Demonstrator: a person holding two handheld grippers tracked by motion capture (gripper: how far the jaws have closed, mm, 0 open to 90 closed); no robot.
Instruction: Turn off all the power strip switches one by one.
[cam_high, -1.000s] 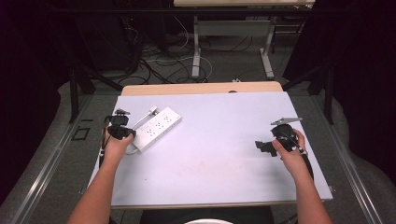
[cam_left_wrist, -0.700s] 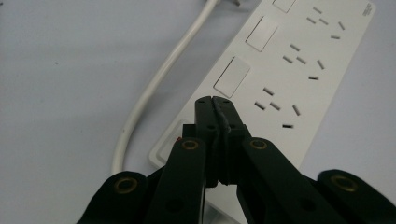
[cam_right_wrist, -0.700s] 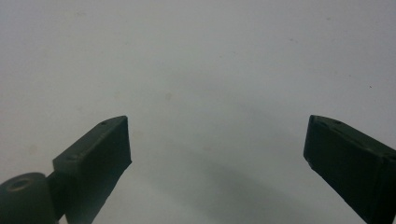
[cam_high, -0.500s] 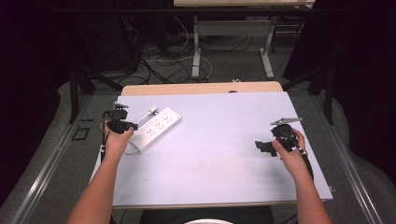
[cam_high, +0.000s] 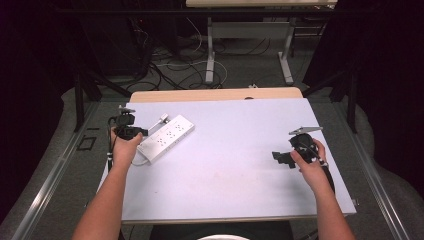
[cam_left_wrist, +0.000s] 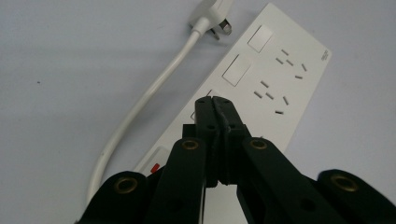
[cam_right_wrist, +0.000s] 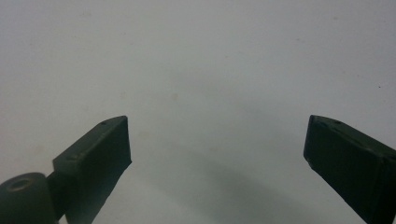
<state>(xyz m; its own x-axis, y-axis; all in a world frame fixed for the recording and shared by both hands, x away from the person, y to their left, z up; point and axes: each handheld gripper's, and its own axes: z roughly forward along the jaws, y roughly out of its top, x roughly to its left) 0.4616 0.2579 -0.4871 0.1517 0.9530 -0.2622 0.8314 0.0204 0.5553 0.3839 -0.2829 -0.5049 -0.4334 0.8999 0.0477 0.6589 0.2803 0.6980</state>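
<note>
Between the earlier high views and this one, the left claw (cam_high: 131, 131) shifts a little toward the power strip (cam_high: 166, 138), while the right claw (cam_high: 283, 157) keeps its place.

High view: the power strip, white and oblong, lies flat on the pale desk (cam_high: 235, 175), set diagonally in the desk's left half near the far edge. The left claw sits at the strip's near-left end, held by the person's left hand (cam_high: 124, 148); whether its tip touches the casing cannot be judged from this height. The right claw is well apart from the strip, over bare desk near the right edge, held by the right hand (cam_high: 308, 161).

Left gripper view: the left claw (cam_left_wrist: 215, 100) is clenched, its two black jaws pressed together with nothing between them. The tip hangs over the strip (cam_left_wrist: 275, 79), above the row of switches (cam_left_wrist: 236, 69) and beside the socket holes. A white cord (cam_left_wrist: 154, 88) runs alongside the strip's long edge, ending in a plug (cam_left_wrist: 212, 14) that lies on the desk just beside the strip's far corner. A small red mark (cam_left_wrist: 154, 167) shows on the strip's near end, partly behind the jaws.

Right gripper view: the right claw (cam_right_wrist: 217, 140) is released, jaws spread wide over bare desk surface, holding nothing.
</note>
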